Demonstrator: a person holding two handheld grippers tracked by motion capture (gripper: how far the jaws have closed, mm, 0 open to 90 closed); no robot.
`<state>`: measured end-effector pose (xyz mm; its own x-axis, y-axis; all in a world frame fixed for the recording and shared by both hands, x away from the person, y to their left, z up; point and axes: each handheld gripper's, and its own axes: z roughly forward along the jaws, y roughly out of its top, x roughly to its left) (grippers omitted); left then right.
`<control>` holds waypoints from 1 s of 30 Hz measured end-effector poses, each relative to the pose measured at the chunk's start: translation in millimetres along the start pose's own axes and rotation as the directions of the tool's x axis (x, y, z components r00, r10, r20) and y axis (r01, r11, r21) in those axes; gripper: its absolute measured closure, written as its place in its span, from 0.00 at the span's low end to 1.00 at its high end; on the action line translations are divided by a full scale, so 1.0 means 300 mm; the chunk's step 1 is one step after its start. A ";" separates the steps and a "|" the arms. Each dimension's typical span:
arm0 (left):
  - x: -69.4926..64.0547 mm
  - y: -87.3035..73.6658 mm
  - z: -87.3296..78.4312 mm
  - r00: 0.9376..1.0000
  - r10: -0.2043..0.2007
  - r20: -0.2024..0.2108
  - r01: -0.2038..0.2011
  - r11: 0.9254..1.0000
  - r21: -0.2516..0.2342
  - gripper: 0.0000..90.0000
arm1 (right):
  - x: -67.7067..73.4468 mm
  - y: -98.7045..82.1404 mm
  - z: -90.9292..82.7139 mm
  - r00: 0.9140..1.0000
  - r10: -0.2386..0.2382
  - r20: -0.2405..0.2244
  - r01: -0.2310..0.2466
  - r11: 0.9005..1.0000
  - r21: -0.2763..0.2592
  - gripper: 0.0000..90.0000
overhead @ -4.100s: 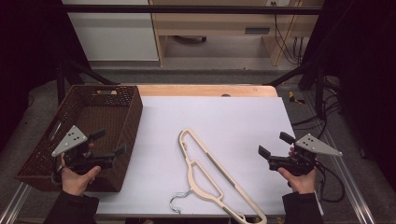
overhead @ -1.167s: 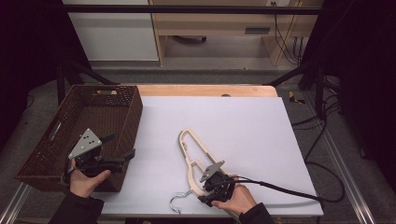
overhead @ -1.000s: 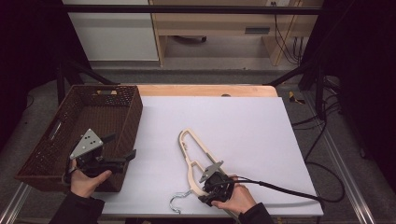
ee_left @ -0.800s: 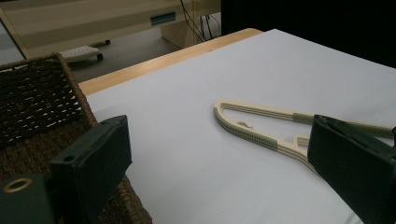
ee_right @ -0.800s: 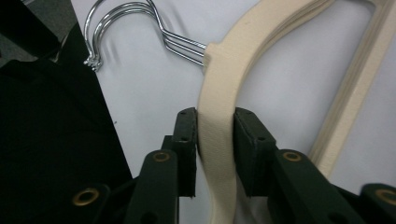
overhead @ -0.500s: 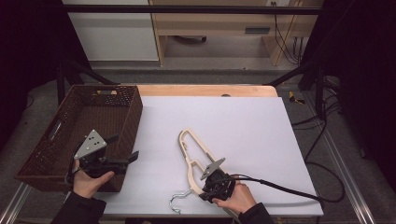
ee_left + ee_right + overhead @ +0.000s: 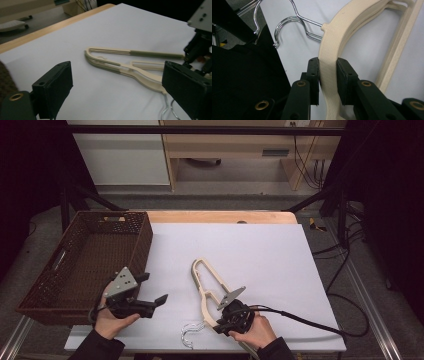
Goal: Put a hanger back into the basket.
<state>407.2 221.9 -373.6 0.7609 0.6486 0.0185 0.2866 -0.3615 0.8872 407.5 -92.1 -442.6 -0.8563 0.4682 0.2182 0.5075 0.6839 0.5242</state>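
Right gripper (image 7: 327, 75): clamped on the cream hanger (image 7: 329, 62), both pads pressed flat against the curved shoulder just below the neck, after closing in on it a moment ago. Seen from above, same gripper (image 7: 226, 320) low at the near edge of the white table (image 7: 260, 250), hand behind it, black cable (image 7: 310, 322) trailing off to the right. Hanger (image 7: 204, 285) flat on the white surface, loop end pointing away toward the far side, chrome hooks (image 7: 189, 334) lying at the near edge, apparently two stacked.

Left gripper (image 7: 152, 302): jaws spread wide, nothing between them, hovering beside the near right corner of the brown wicker basket (image 7: 75, 265). Along its jaws, hanger (image 7: 125, 66) well ahead on the table, right gripper (image 7: 200, 47) at its far end.
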 end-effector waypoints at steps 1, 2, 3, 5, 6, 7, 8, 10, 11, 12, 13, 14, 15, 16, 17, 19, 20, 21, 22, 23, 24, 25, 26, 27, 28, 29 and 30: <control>-0.021 0.001 0.016 1.000 0.014 0.022 -0.015 1.000 0.016 0.11 | 0.000 0.000 0.000 1.000 -0.001 -0.001 0.001 1.000 -0.001 0.82; -0.039 0.001 0.030 0.999 0.022 0.040 -0.023 0.999 0.028 0.12 | -0.001 0.000 -0.003 1.000 -0.005 0.004 0.005 1.000 0.001 0.82; -0.060 -0.001 0.048 0.998 0.033 0.060 -0.036 0.998 0.044 0.13 | -0.003 0.000 -0.004 1.000 -0.015 0.002 0.015 1.000 -0.007 0.82; -0.091 -0.005 0.076 0.995 0.047 0.093 -0.053 0.996 0.070 0.15 | -0.004 0.000 -0.008 1.000 -0.012 -0.005 0.011 1.000 -0.014 0.82; -0.104 -0.007 0.088 0.993 0.054 0.105 -0.063 0.995 0.081 0.16 | -0.003 0.000 -0.009 1.000 -0.004 -0.005 0.004 1.000 -0.018 0.82; -0.129 -0.013 0.112 0.989 0.065 0.130 -0.079 0.991 0.105 0.17 | -0.006 0.000 -0.012 1.000 -0.016 -0.003 0.016 1.000 -0.014 0.82; -0.140 -0.017 0.123 0.987 0.070 0.141 -0.087 0.989 0.118 0.19 | -0.005 -0.001 -0.013 1.000 -0.006 -0.007 0.006 1.000 -0.022 0.82; -0.165 -0.026 0.152 0.983 0.077 0.168 -0.103 0.983 0.149 0.21 | -0.004 -0.001 -0.015 1.000 0.006 -0.006 -0.006 1.000 -0.027 0.82; -0.177 -0.031 0.165 0.981 0.076 0.180 -0.106 0.981 0.165 0.22 | -0.006 -0.002 -0.016 1.000 0.000 -0.009 0.000 1.000 -0.023 0.82; -0.184 -0.033 0.173 0.979 0.081 0.186 -0.114 0.978 0.177 0.25 | -0.006 -0.001 -0.017 1.000 -0.006 -0.002 0.005 1.000 -0.022 0.82; -0.196 -0.036 0.189 0.976 0.084 0.199 -0.124 0.973 0.197 0.27 | -0.006 -0.001 -0.018 1.000 -0.005 -0.002 0.005 1.000 -0.021 0.82; -0.201 -0.037 0.198 0.975 0.079 0.207 -0.122 0.971 0.204 0.31 | -0.008 -0.002 -0.020 1.000 -0.014 -0.004 0.014 1.000 -0.017 0.82; -0.205 -0.038 0.207 0.973 0.077 0.218 -0.125 0.969 0.215 0.34 | -0.007 -0.002 -0.020 1.000 -0.011 -0.005 0.011 1.000 -0.017 0.82; -0.212 -0.042 0.226 0.970 0.075 0.233 -0.132 0.962 0.240 0.37 | -0.007 -0.002 -0.018 1.000 -0.010 -0.004 0.010 1.000 -0.021 0.82; -0.212 -0.042 0.226 0.970 0.075 0.233 -0.132 0.962 0.240 0.42 | -0.007 -0.002 -0.018 1.000 -0.010 -0.004 0.010 1.000 -0.021 0.82; -0.219 -0.048 0.244 0.965 0.082 0.249 -0.149 0.953 0.265 0.44 | -0.005 -0.002 -0.017 1.000 0.000 -0.002 0.000 1.000 -0.020 0.82; -0.222 -0.051 0.254 0.964 0.086 0.252 -0.158 0.947 0.280 0.46 | -0.005 -0.002 -0.018 1.000 -0.001 -0.002 0.001 1.000 -0.020 0.82; -0.227 -0.053 0.269 0.962 0.089 0.259 -0.168 0.939 0.301 0.50 | -0.006 -0.001 -0.018 1.000 -0.004 -0.002 0.004 1.000 -0.022 0.82; -0.231 -0.055 0.277 0.962 0.084 0.259 -0.165 0.937 0.308 0.54 | -0.007 -0.002 -0.019 1.000 -0.010 -0.006 0.010 1.000 -0.019 0.82; -0.231 -0.055 0.283 0.960 0.092 0.264 -0.177 0.930 0.321 0.57 | -0.008 -0.002 -0.018 1.000 -0.012 -0.011 0.012 1.000 -0.026 0.82; -0.232 -0.054 0.289 0.959 0.094 0.268 -0.182 0.927 0.327 0.60 | -0.007 -0.002 -0.018 1.000 -0.007 -0.007 0.006 1.000 -0.028 0.82; -0.233 -0.054 0.294 0.957 0.101 0.273 -0.194 0.921 0.338 0.64 | -0.008 -0.002 -0.019 1.000 -0.010 -0.008 0.010 1.000 -0.028 0.82; -0.236 -0.054 0.299 0.957 0.102 0.272 -0.196 0.917 0.347 0.66 | -0.006 -0.002 -0.020 1.000 -0.004 -0.009 0.004 1.000 -0.029 0.82; -0.239 -0.055 0.304 0.957 0.104 0.271 -0.199 0.913 0.355 0.69 | -0.006 -0.002 -0.020 1.000 -0.003 -0.010 0.003 1.000 -0.031 0.82; -0.242 -0.055 0.309 0.957 0.106 0.269 -0.203 0.910 0.361 0.71 | -0.007 -0.001 -0.020 1.000 -0.007 -0.011 0.007 0.999 -0.033 0.82; -0.244 -0.055 0.313 0.957 0.106 0.269 -0.204 0.908 0.367 0.73 | -0.007 -0.001 -0.021 1.000 -0.009 -0.010 0.008 0.999 -0.032 0.82; -0.247 -0.057 0.316 0.958 0.105 0.268 -0.202 0.909 0.365 0.75 | -0.004 -0.001 -0.019 1.000 0.002 -0.008 -0.003 0.999 -0.037 0.82</control>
<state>401.1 116.4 -434.0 0.9149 0.4035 -0.0124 0.3191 -0.7042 0.6342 408.0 -96.1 -438.2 -0.8557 0.4656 0.2256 0.5059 0.6614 0.5537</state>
